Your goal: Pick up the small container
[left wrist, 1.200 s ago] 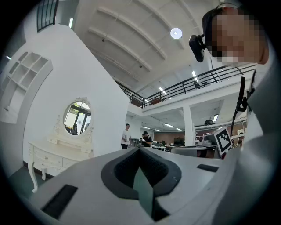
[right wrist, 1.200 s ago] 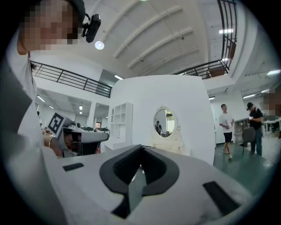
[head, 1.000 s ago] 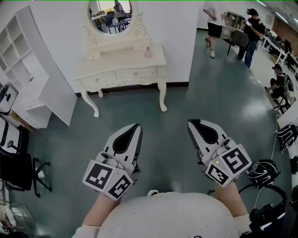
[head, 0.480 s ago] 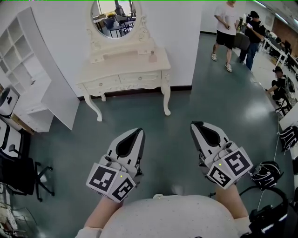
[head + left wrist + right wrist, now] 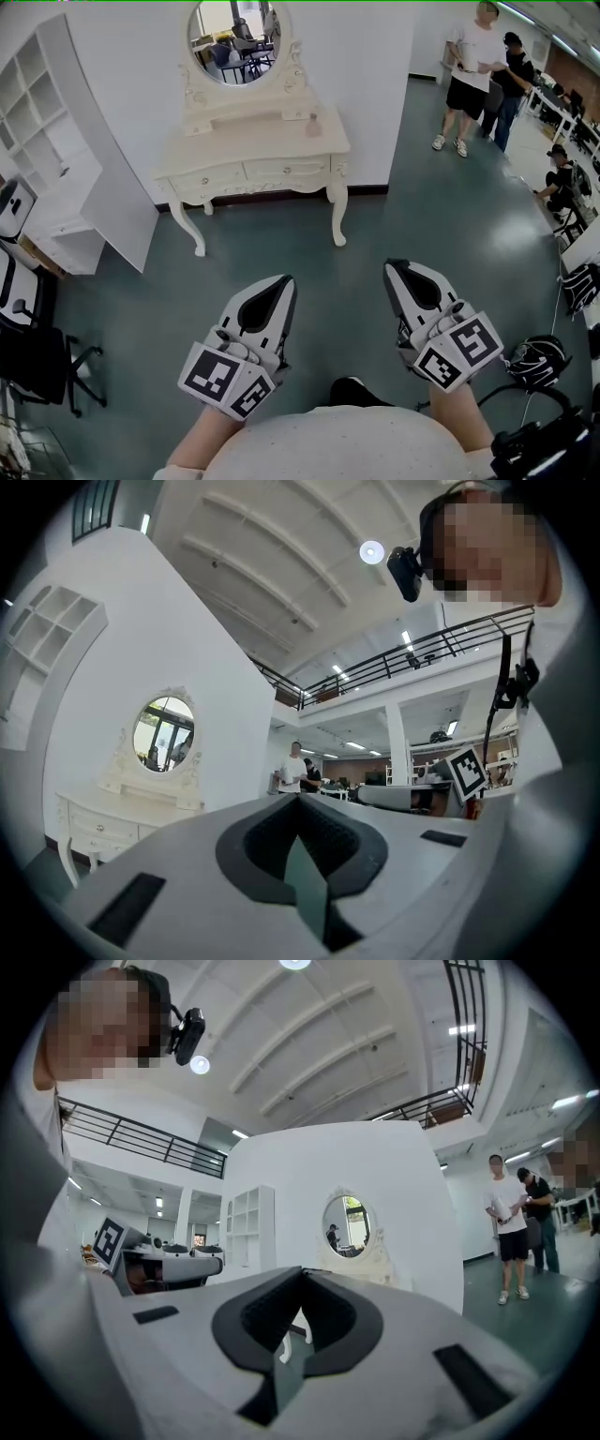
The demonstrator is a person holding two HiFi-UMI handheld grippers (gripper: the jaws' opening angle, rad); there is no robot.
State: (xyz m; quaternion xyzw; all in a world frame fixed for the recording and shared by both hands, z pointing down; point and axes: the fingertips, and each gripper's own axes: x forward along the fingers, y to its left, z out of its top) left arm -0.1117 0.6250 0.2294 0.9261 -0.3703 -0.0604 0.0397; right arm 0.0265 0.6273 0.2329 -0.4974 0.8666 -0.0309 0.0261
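- Head view: the left gripper (image 5: 284,281) and right gripper (image 5: 394,269) hang side by side over the green floor (image 5: 356,234). Both point at a white dresser (image 5: 253,155) against the wall and are well apart from it.
- The small container (image 5: 314,123), a pinkish bottle, stands upright on the dresser top near its right end, below and right of the oval mirror (image 5: 234,36). Only open floor lies between the grippers and the dresser.
- A white shelf unit (image 5: 37,103) stands left of the dresser, with a black chair (image 5: 33,347) at the left edge. Two people (image 5: 483,75) stand far right.
- Left gripper view: jaws clenched tip to tip, empty. The mirror and dresser are to the left, and the people are beyond the tips.
- Right gripper view: jaws clenched, empty. The mirror is just above the tips and the people are to the right. The container cannot be made out here.
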